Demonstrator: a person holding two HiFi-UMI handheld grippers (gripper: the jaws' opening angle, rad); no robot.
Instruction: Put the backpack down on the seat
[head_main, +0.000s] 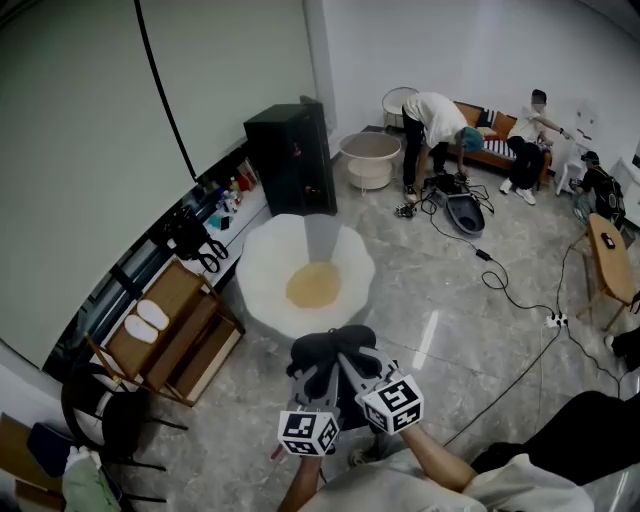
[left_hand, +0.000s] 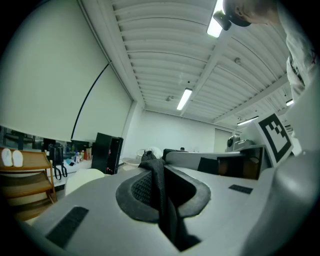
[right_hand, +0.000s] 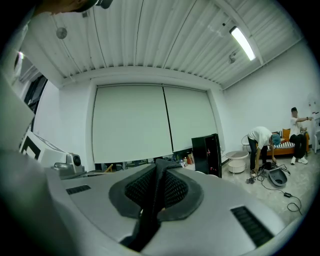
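Position: dark grey fabric backpack (head_main: 332, 350) hanging from both tools, close to the near rim of the white petal-edged seat (head_main: 262, 268), not yet over its tan round cushion (head_main: 313, 286). Impossible to tell whether above the rim or just short of it.

Left tool (left_hand: 162, 200): narrow, pinched on a dark woven strap (left_hand: 154, 172). Right tool (right_hand: 152, 200): narrow, pinched on a second dark strap (right_hand: 159, 175). Seen side by side in the head view, left (head_main: 318, 385) and right (head_main: 350, 368).

Risks, judged:
- Slip of thin webbing out of a narrow pinch if the load swings during the reach forward.
- Early release: landing on the floor or on the sloped rim, then sliding off.
- Uneven release, one tool before the other: tilt and tumble of the bag.
- Tools close together: possible knock between marker cubes.

Counts: 1 backpack, 1 seat, 1 cushion, 2 tools, 2 gripped straps, 1 tall black cabinet (head_main: 292, 155) behind the seat.
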